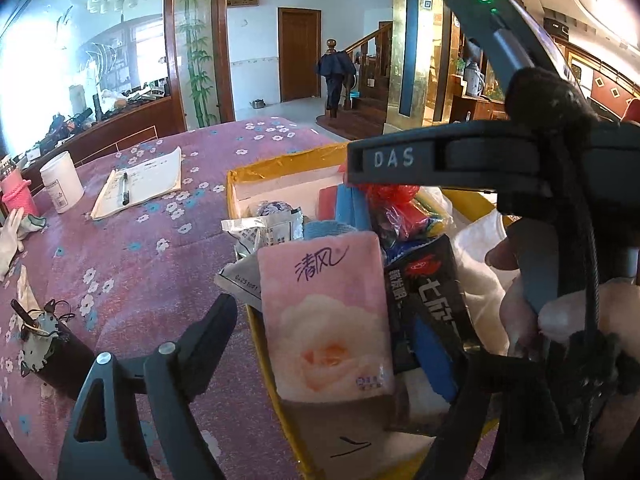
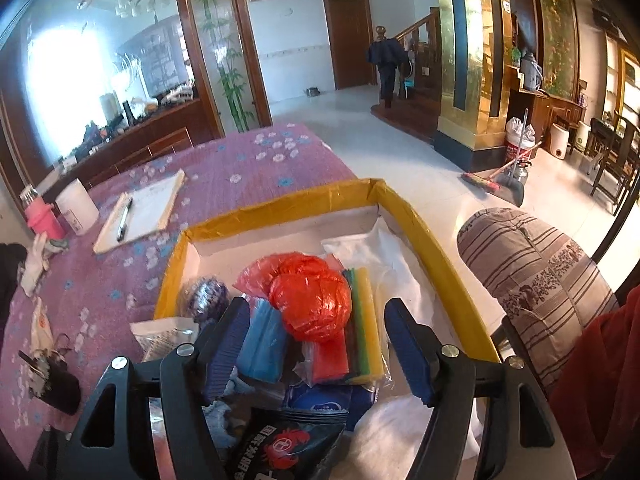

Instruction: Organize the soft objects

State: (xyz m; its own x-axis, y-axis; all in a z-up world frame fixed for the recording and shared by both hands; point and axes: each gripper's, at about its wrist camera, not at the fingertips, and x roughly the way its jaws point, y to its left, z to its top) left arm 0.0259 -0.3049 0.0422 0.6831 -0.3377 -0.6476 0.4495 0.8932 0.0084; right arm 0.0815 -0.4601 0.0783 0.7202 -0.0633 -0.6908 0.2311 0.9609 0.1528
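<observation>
A yellow-rimmed box [image 2: 436, 240] sits on the tabletop [image 2: 248, 160], which wears a purple cloth dotted with small flowers, and the soft things are gathered inside it, presumably so they stay together in one place. The right claw [image 2: 318, 354] hangs over the heap with its blue-padded fingers [image 2: 228, 344] spread wide; a blue packet [image 2: 264, 344] and a red plastic bag [image 2: 312, 300] lie between them, but neither pad presses on anything. The left claw [image 1: 348, 332] is harder to read: one dark finger [image 1: 208, 332] shows beside a pink tissue pack [image 1: 328, 320], its partner is hidden behind the other hand's tool, and that finger stands clear of the pack, so it looks open and holding nothing. The pack leans upright against the box's near wall, printed with a rose and the brand 清风. Beside it a black packet [image 1: 428, 300] carries a red crab emblem and Chinese lettering I cannot read fully. The tool crossing the left view is stamped DAS. A notebook [image 2: 148, 208] with a pen lies off to the side, well apart.
</observation>
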